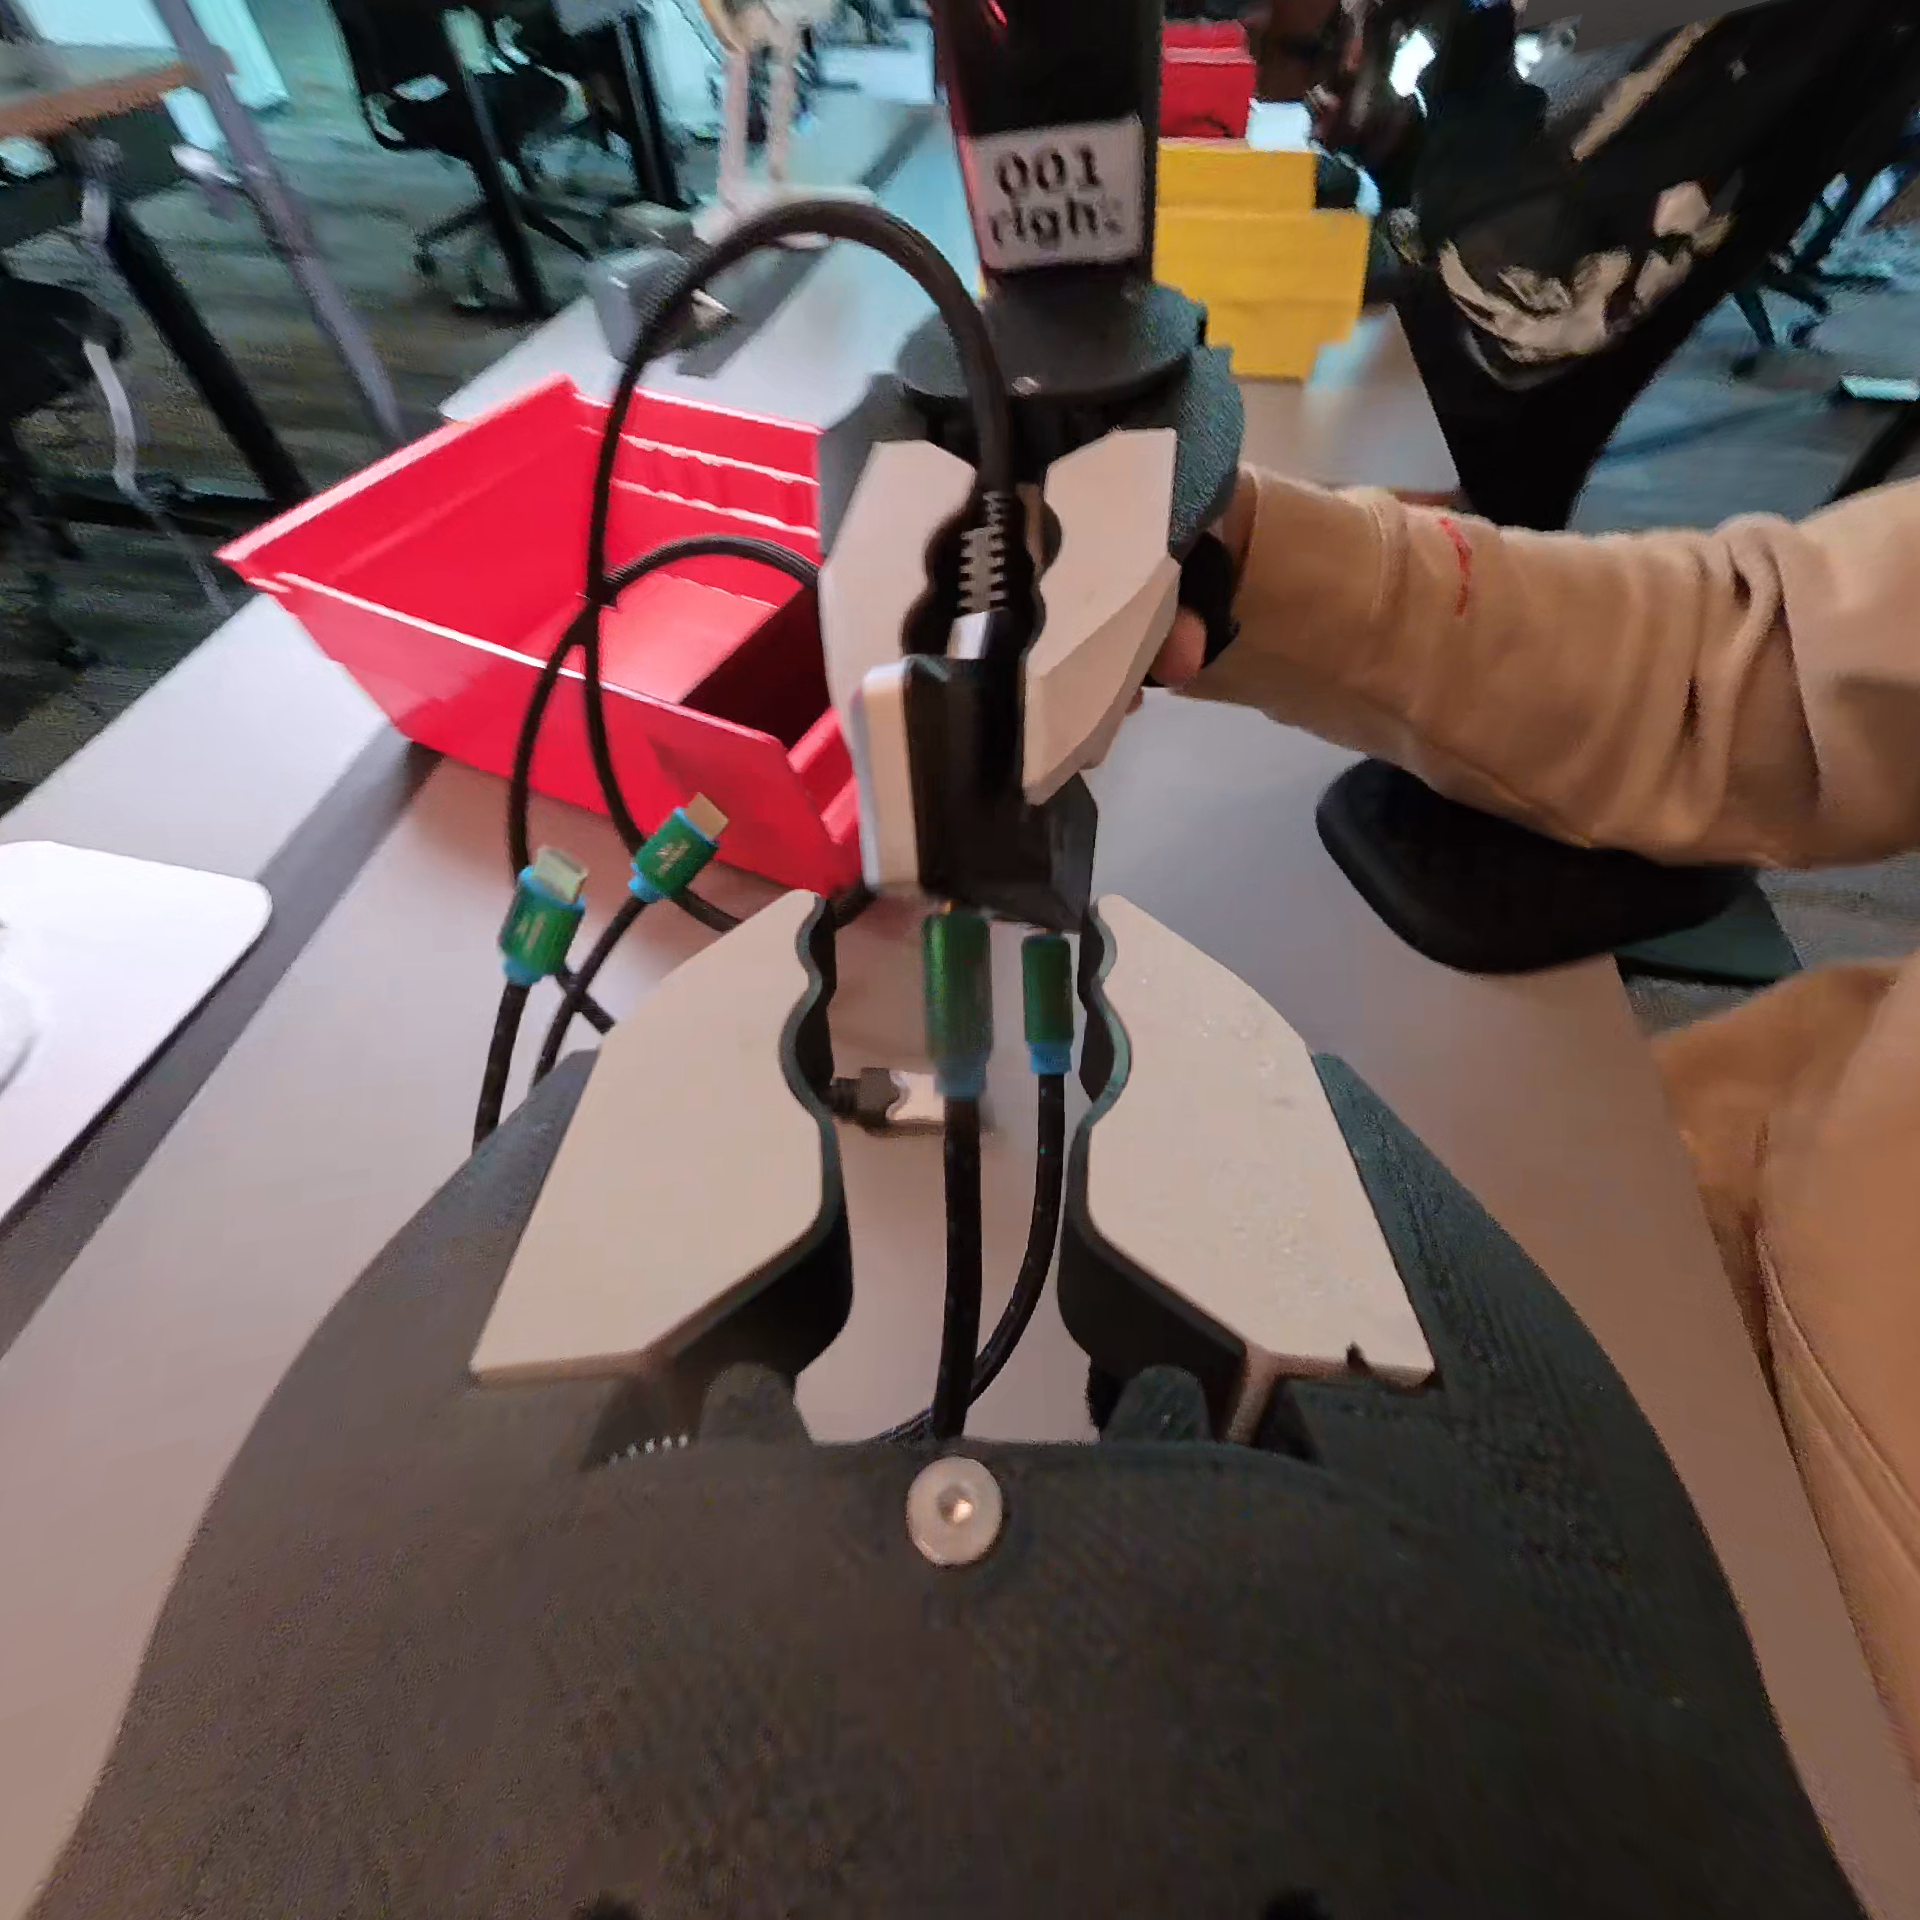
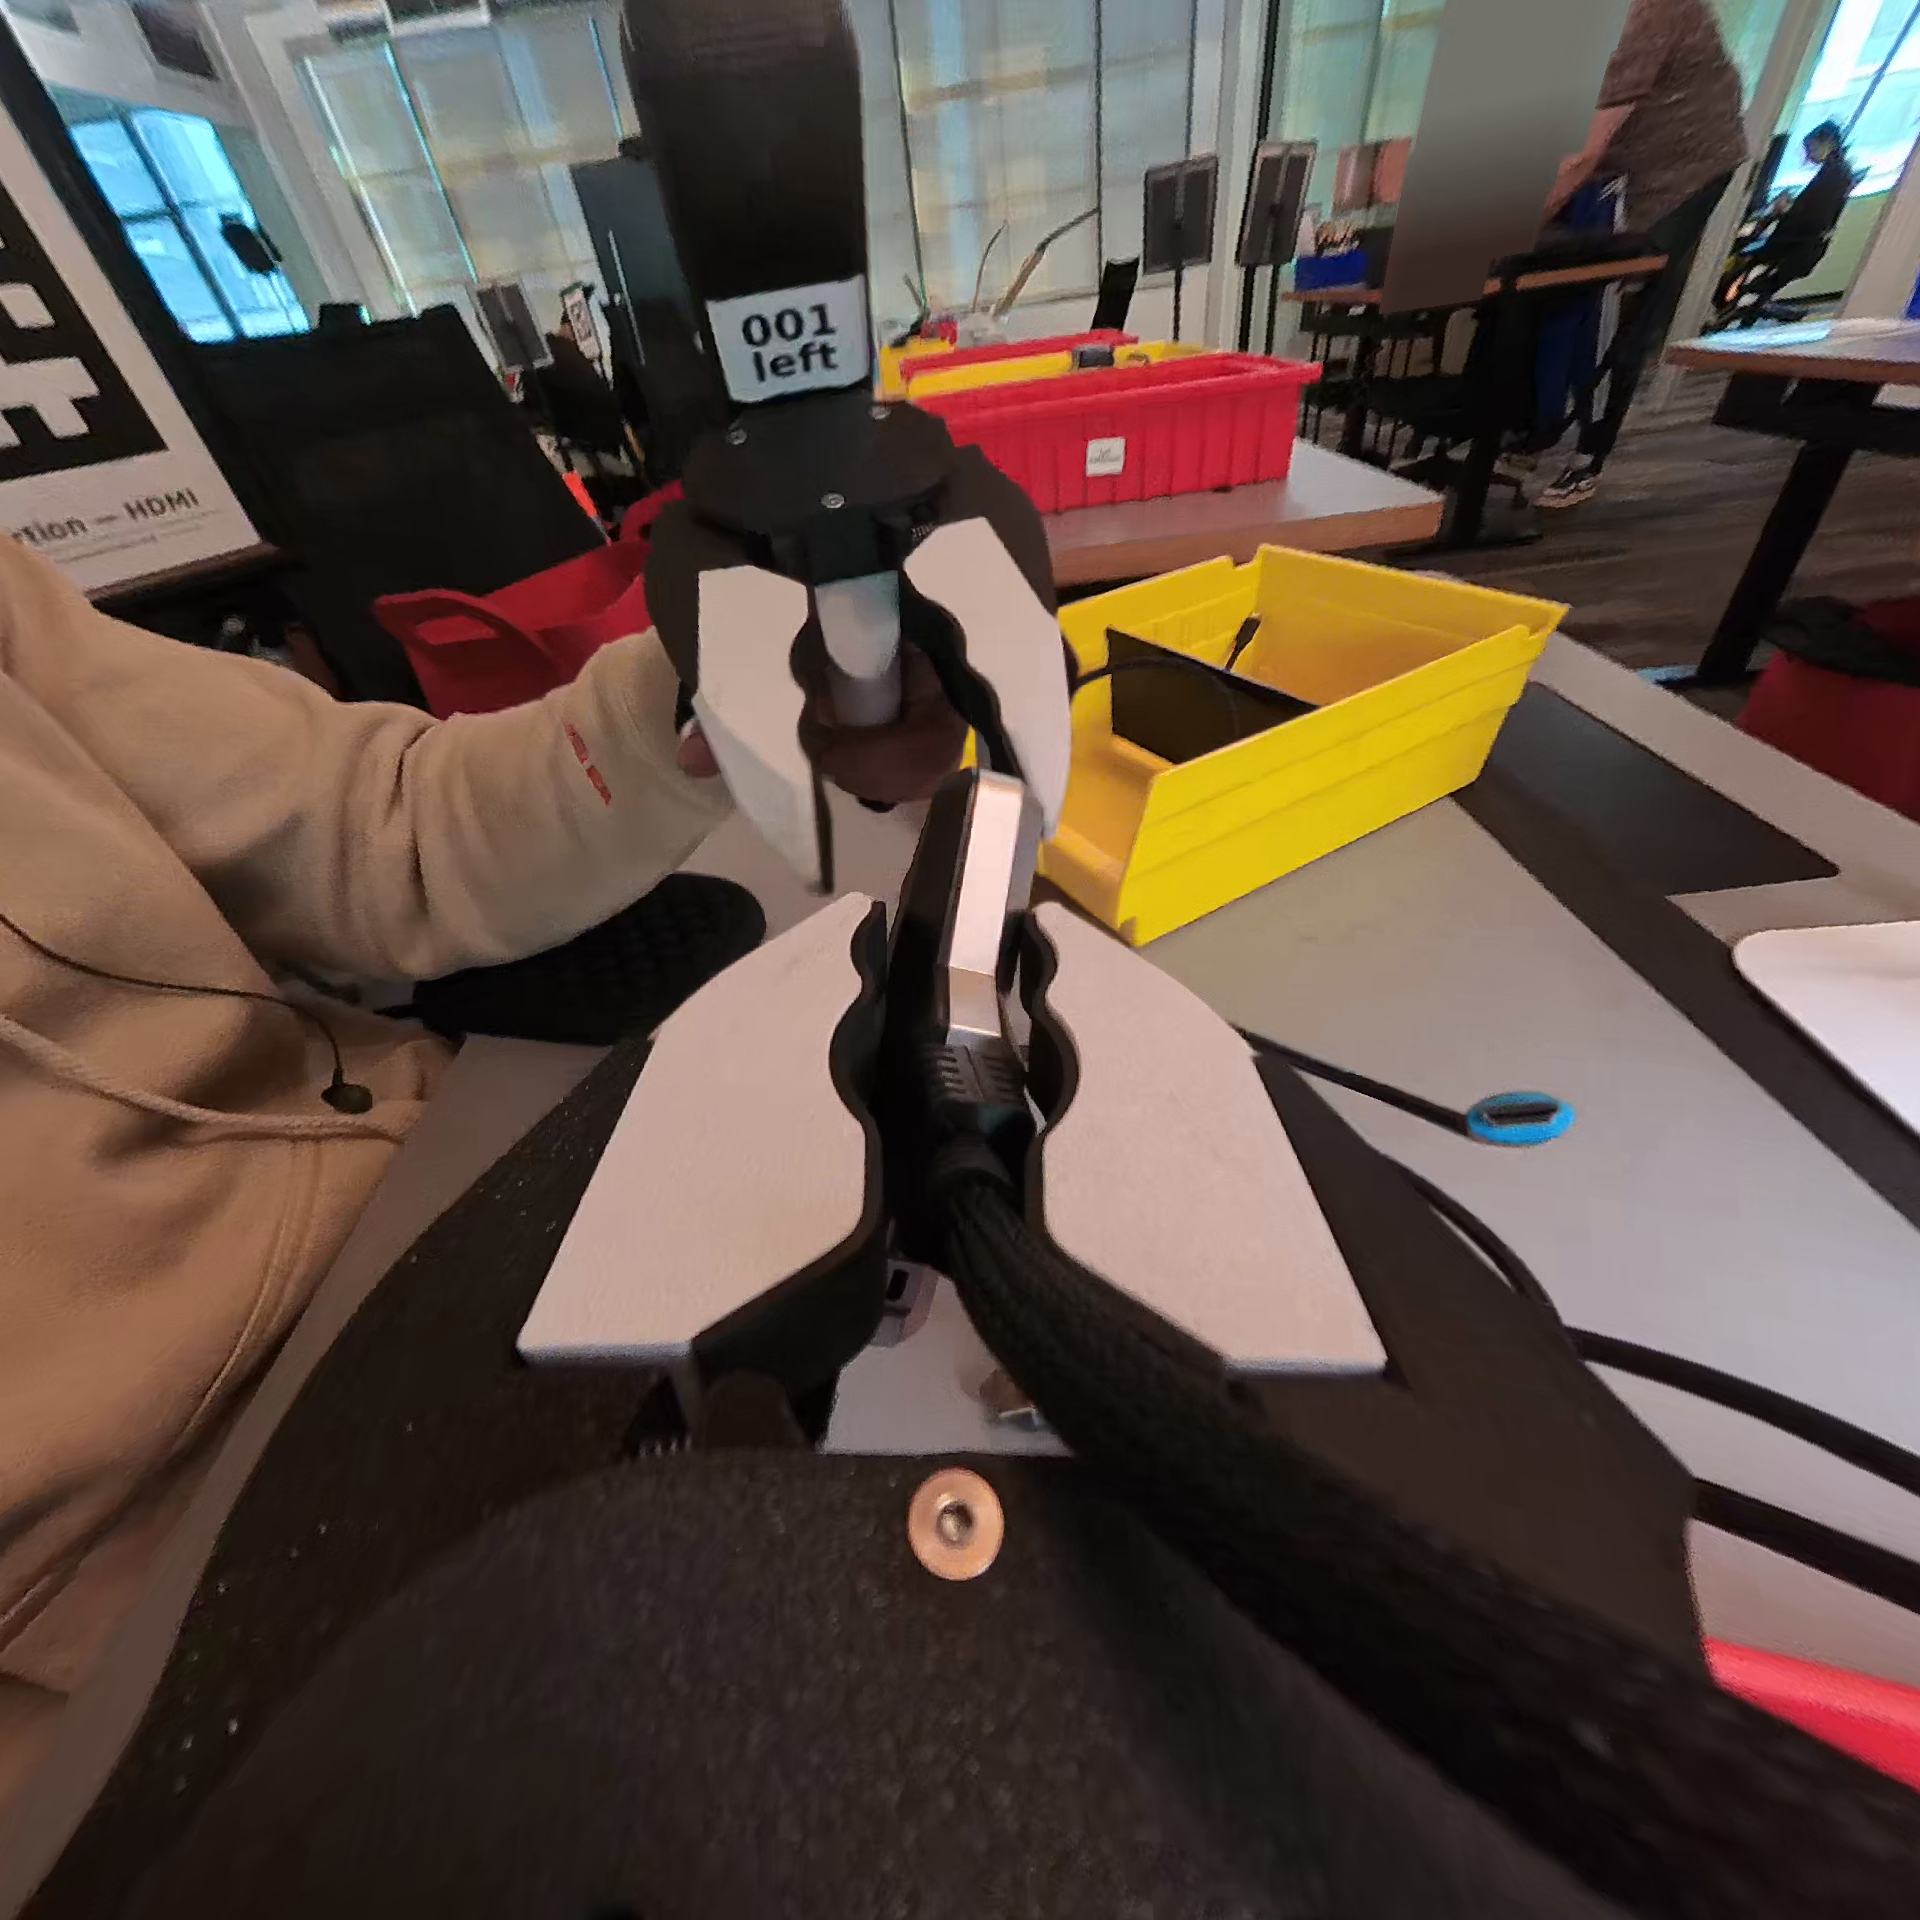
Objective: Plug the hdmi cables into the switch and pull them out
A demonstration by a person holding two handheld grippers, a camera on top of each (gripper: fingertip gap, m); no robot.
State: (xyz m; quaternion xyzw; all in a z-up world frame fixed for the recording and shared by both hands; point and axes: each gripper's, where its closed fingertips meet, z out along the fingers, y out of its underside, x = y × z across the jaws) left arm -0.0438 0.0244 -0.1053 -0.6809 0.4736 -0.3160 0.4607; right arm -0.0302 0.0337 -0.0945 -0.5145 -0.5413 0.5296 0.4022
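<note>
The HDMI switch (image 1: 935, 769), a small black and silver box, is held above the table by my right gripper (image 1: 966, 727), which is shut on it. In the right wrist view the switch (image 2: 982, 894) sits upright between my right gripper's (image 2: 956, 935) fingers. Its thick braided cable (image 2: 1091, 1299) runs back over the gripper. Two green HDMI plugs (image 1: 956, 997) (image 1: 1044, 997) are seated in the switch's near end. My left gripper (image 1: 956, 925) is open around them without touching; it also shows in the right wrist view (image 2: 925, 831). Two loose green plugs (image 1: 540, 914) (image 1: 675, 842) lie on the table.
A red bin (image 1: 468, 582) stands behind the loose plugs. A yellow bin (image 2: 1299, 727) stands beyond the switch. A blue-ringed plug end (image 2: 1519, 1119) lies on the table at right. A white pad (image 1: 104, 987) sits at the table's edge. The person's sleeve (image 1: 1558, 665) reaches in. My left and right fingertips are right by each other.
</note>
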